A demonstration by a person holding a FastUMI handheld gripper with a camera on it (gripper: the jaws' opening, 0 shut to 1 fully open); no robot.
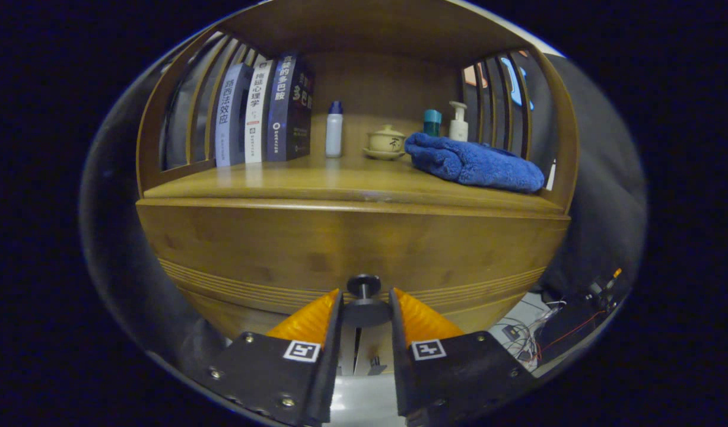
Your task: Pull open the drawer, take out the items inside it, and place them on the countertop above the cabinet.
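Note:
The wooden cabinet's drawer front (269, 249) stands right before me, and its inside is hidden. A dark round knob (364, 286) sticks out from the lower middle of the drawer front. My gripper (365, 293) has one finger on each side of the knob, and both fingers press on its wider base, so it is shut on the knob. The countertop (316, 181) lies above the drawer, beyond the fingers.
On the countertop stand three books (263, 112) at the back left, a white bottle with a blue cap (334, 130), a lidded tea cup on a saucer (385, 142), a folded blue towel (476, 163), a teal bottle (432, 123) and a pump bottle (458, 121). Slatted side walls enclose it. Loose wires (536, 338) lie on the floor lower right.

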